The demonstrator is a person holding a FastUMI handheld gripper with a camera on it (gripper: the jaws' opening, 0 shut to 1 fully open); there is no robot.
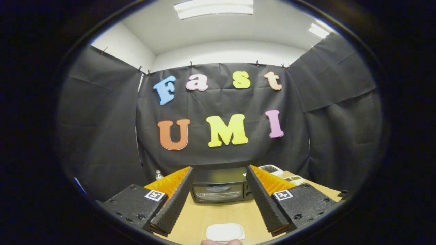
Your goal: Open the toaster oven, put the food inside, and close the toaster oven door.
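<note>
A black toaster oven (220, 188) stands on the wooden table (204, 216) beyond my fingers, its glass door closed and facing me. My gripper (219, 172) is open, its two fingers spread wide with nothing between them, held above the table and aimed over the oven. A white flat dish (225, 232) lies on the table below and between the fingers, nearer to me than the oven. Whether food lies on the dish I cannot tell.
A white device (270, 169) and a small tray with greenish items (295, 179) sit on the table behind the right finger, to the right of the oven. A small bottle top (158, 175) shows left of the oven. A fingertip (221, 242) peeks up beside the dish's near edge.
</note>
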